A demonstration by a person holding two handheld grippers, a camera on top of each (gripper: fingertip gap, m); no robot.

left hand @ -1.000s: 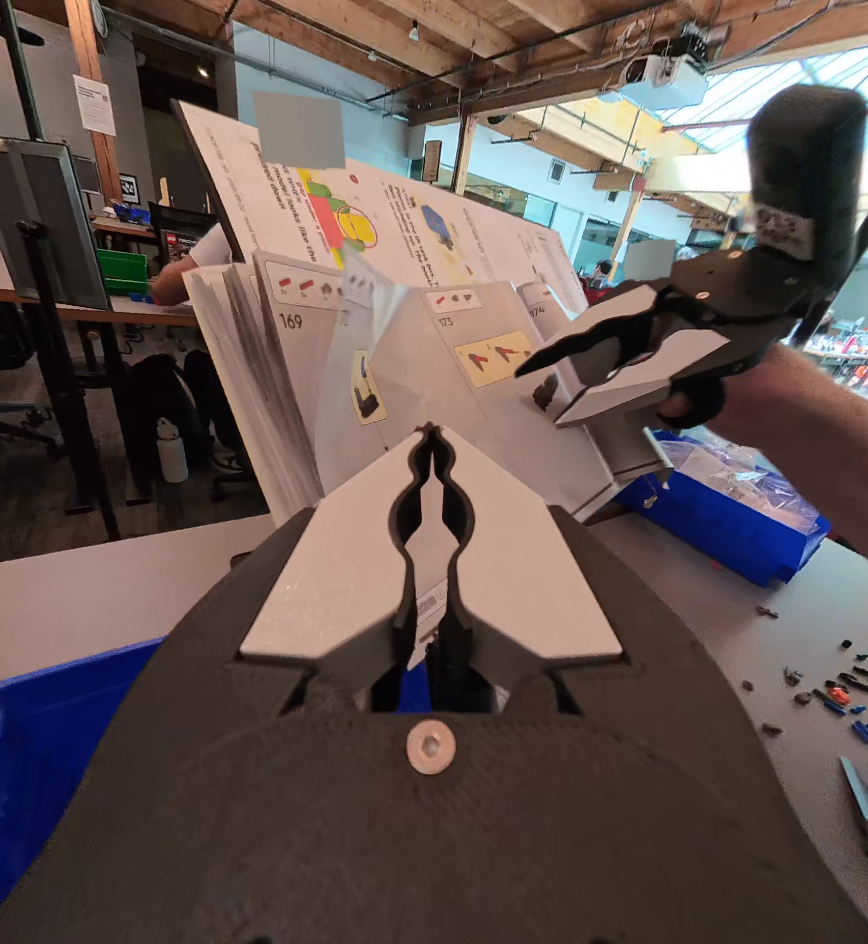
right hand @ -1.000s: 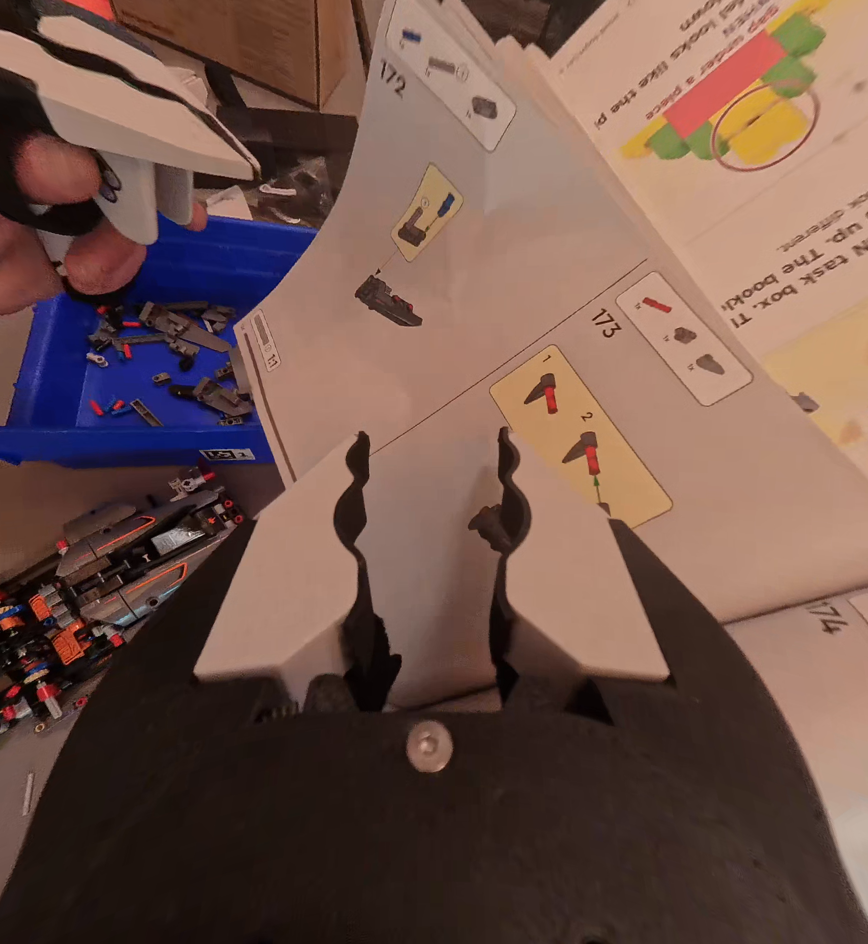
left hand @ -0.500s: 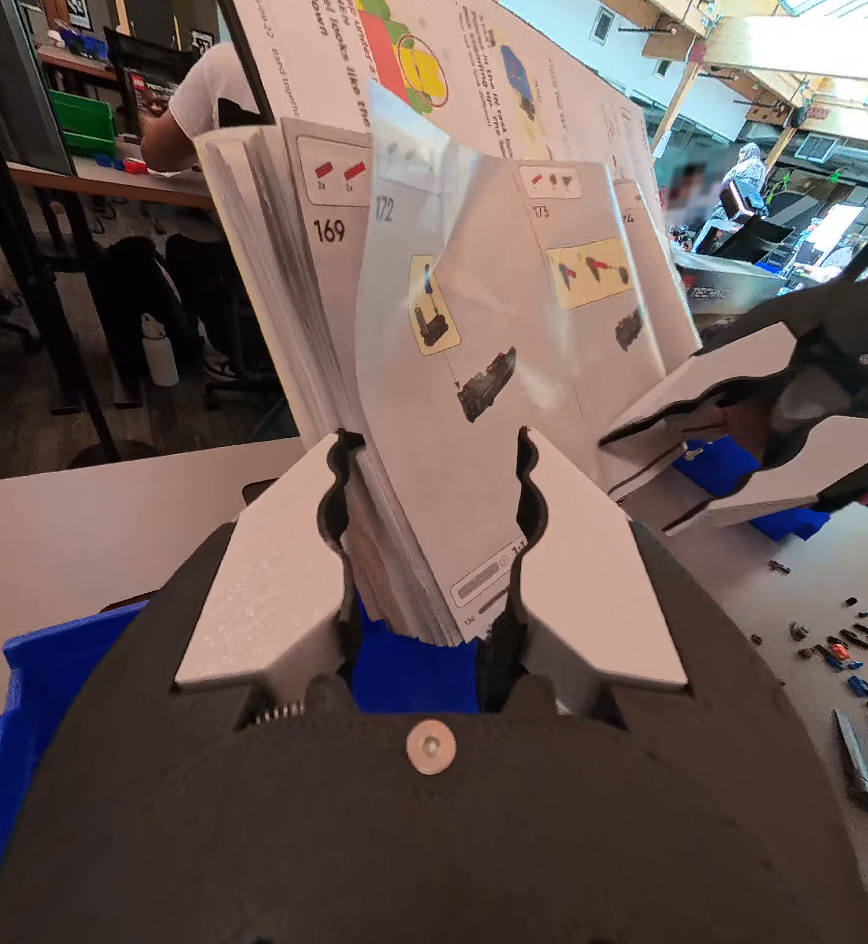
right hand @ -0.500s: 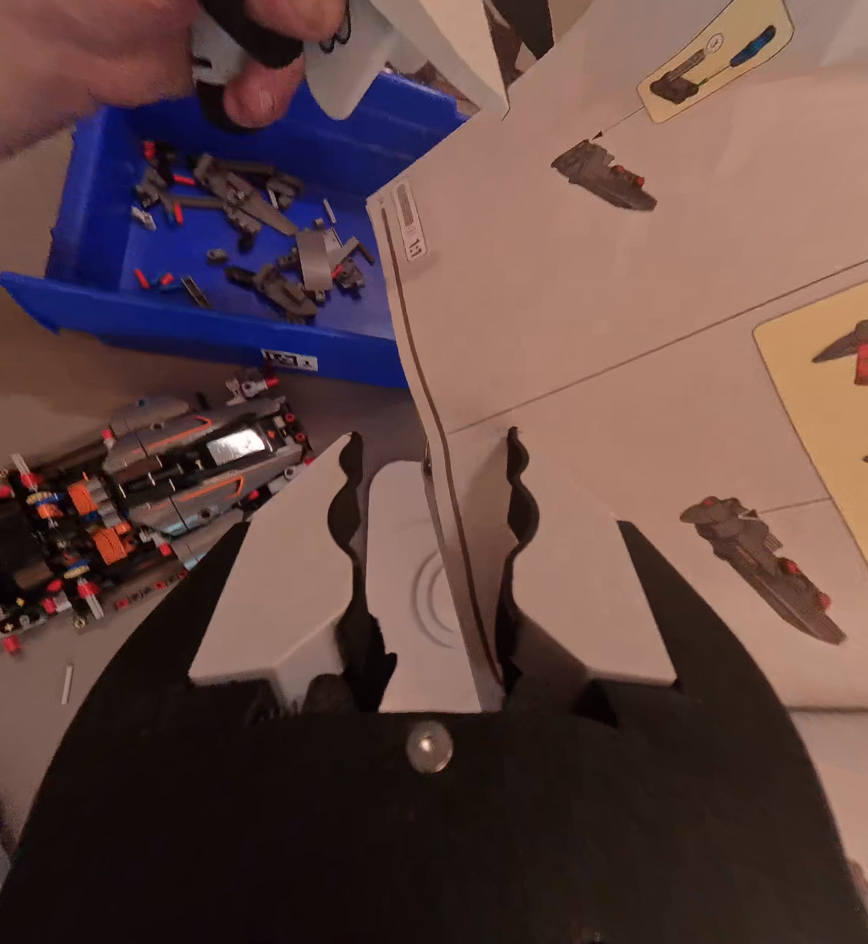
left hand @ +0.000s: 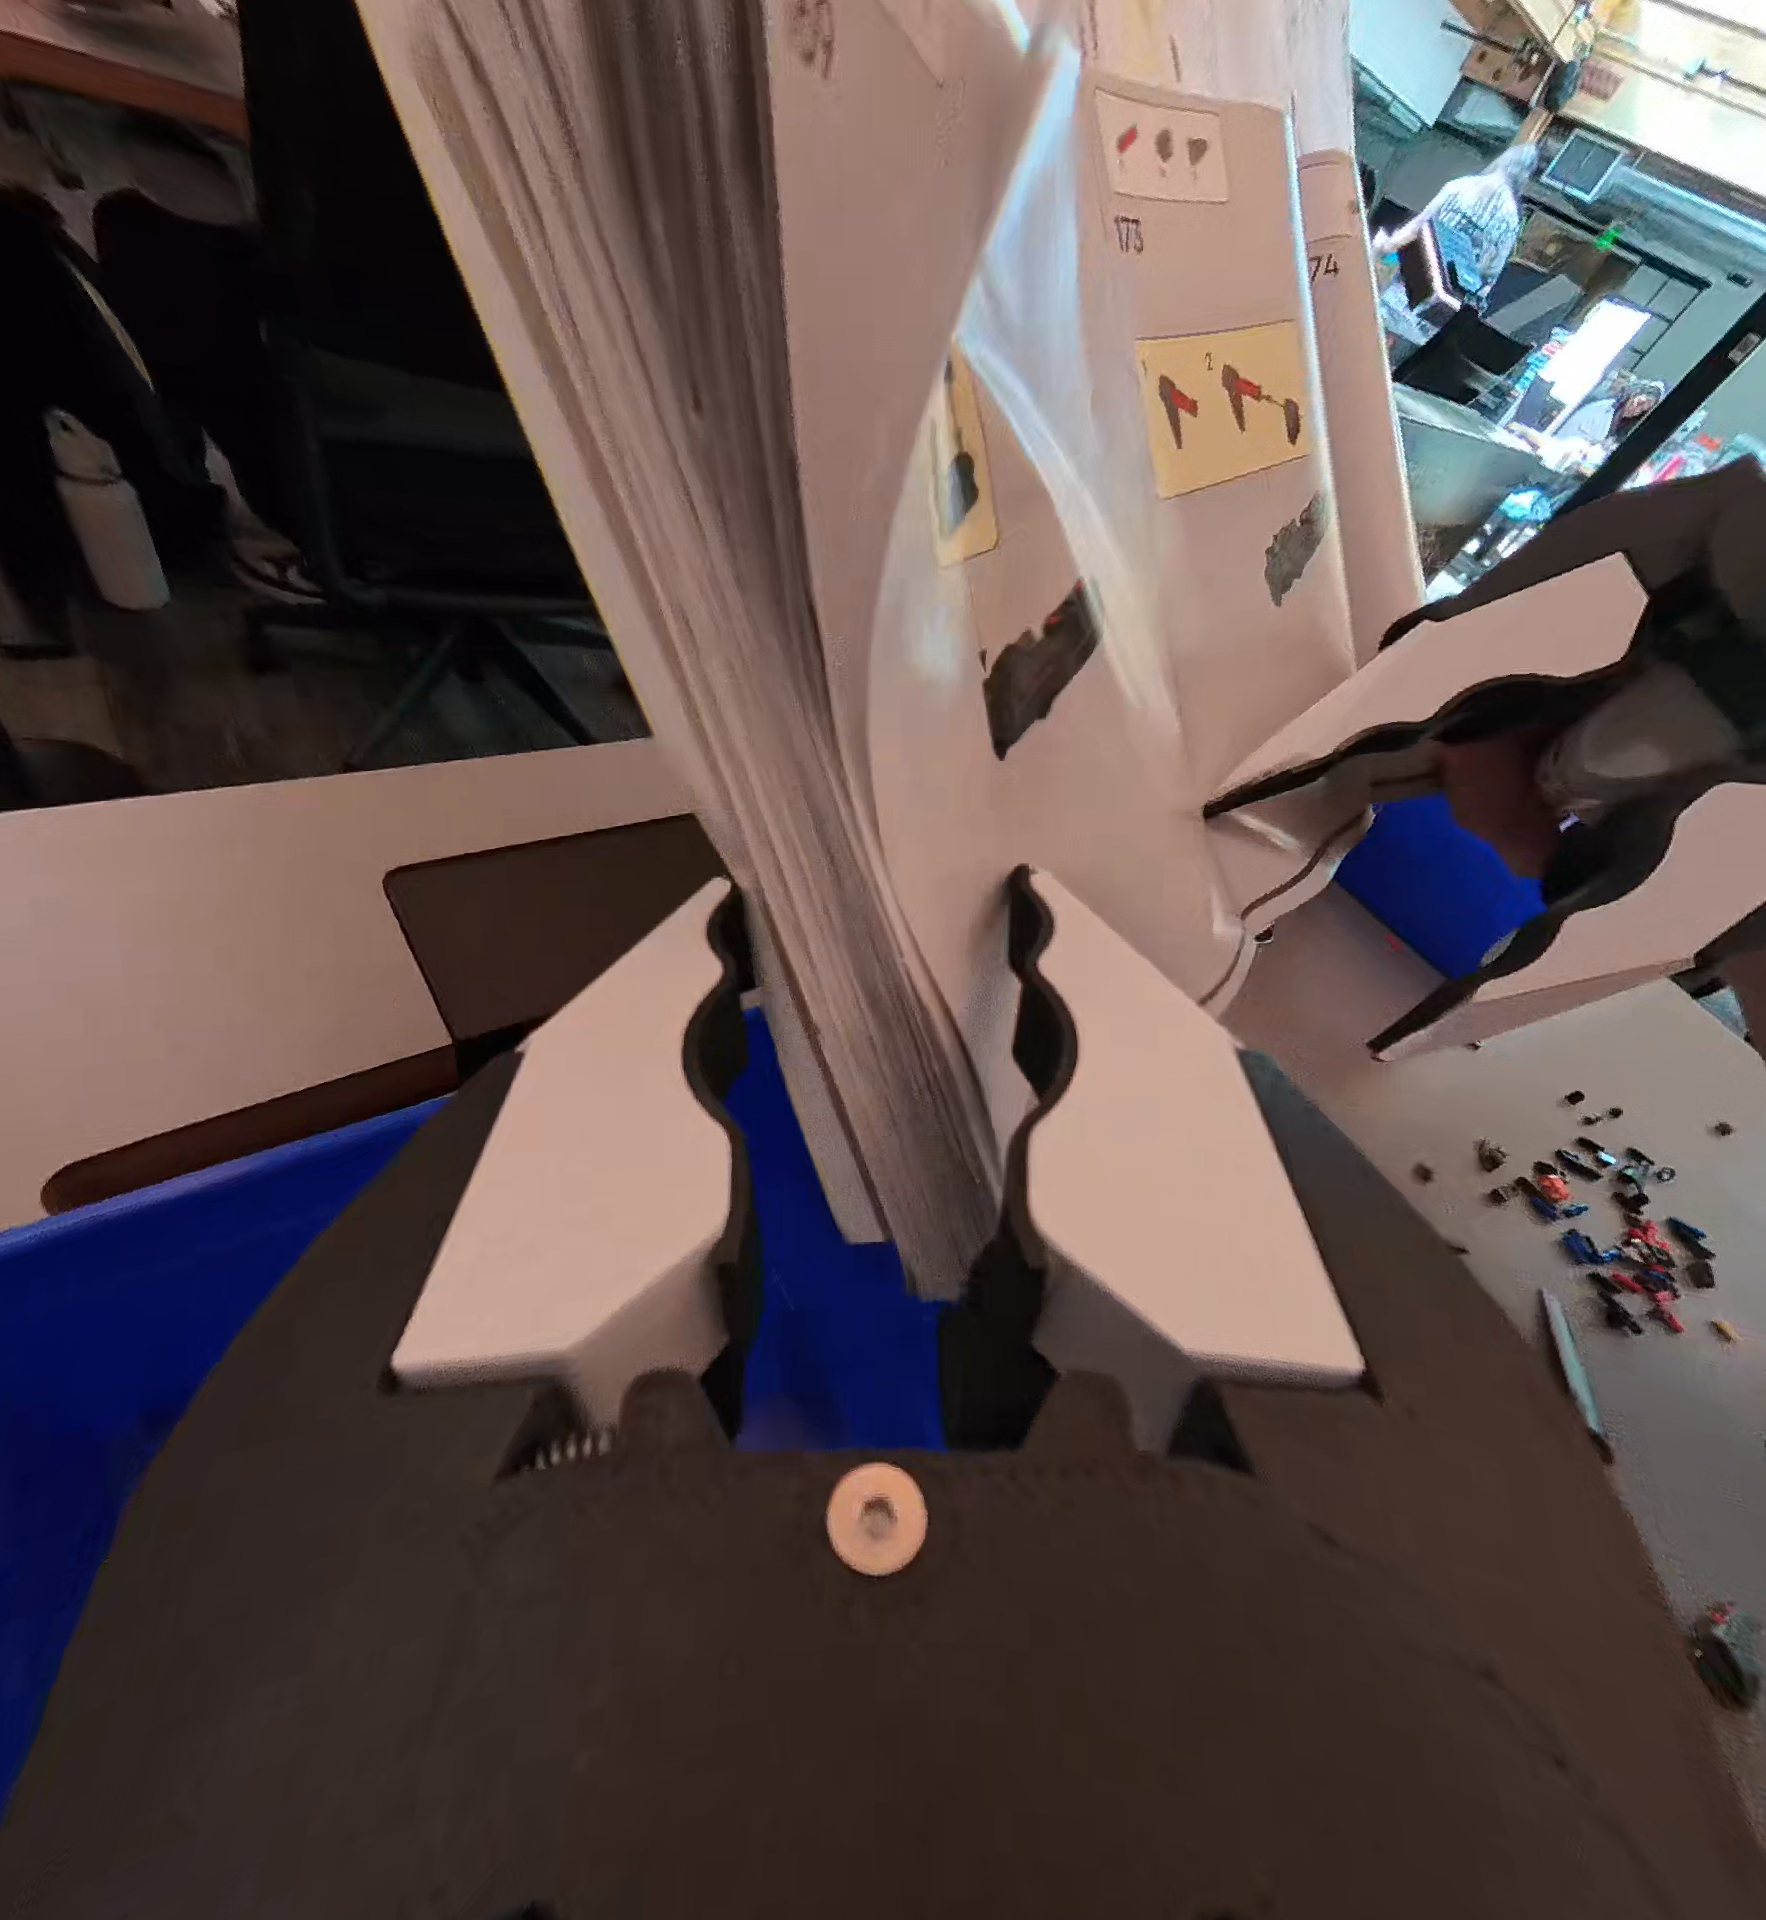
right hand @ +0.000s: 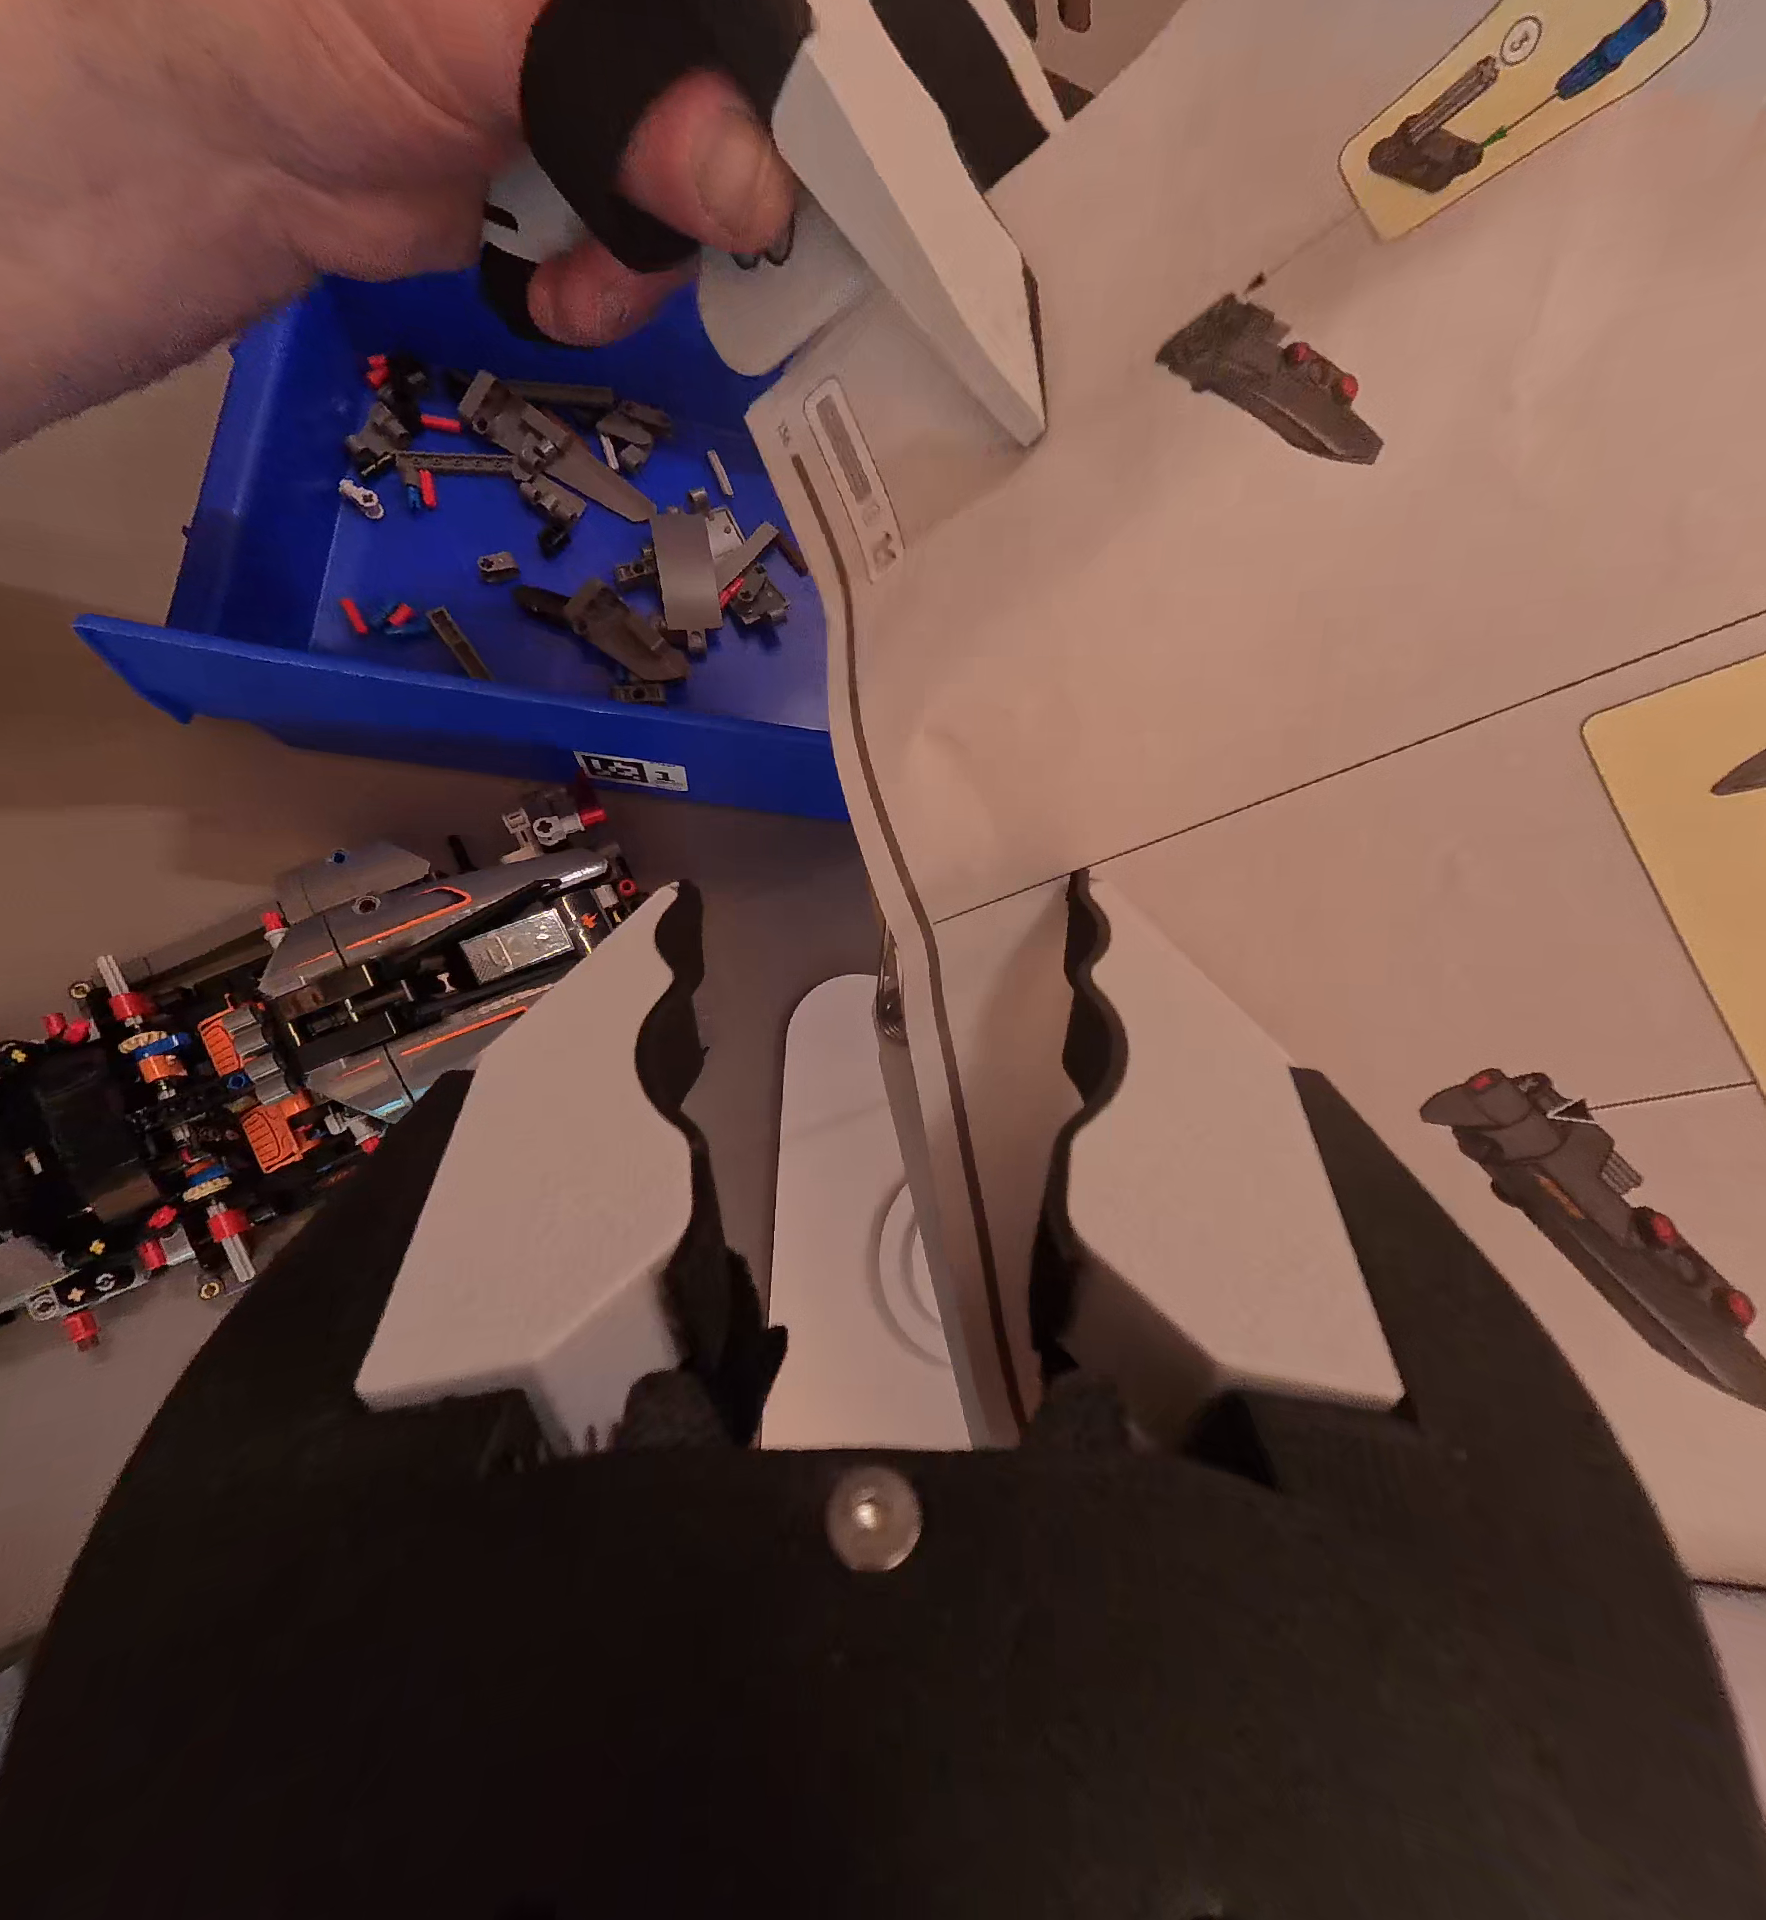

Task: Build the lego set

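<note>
left gripper (left hand: 874, 914): jaws apart, booklet (left hand: 827, 727) page stack stands between fingers, not clamped
right gripper (right hand: 874, 914): jaws apart, one page edge between fingers, near right finger
car (right hand: 235, 1049): on table, left of right gripper
bin (right hand: 463, 707): loose parts inside, beyond car
</note>
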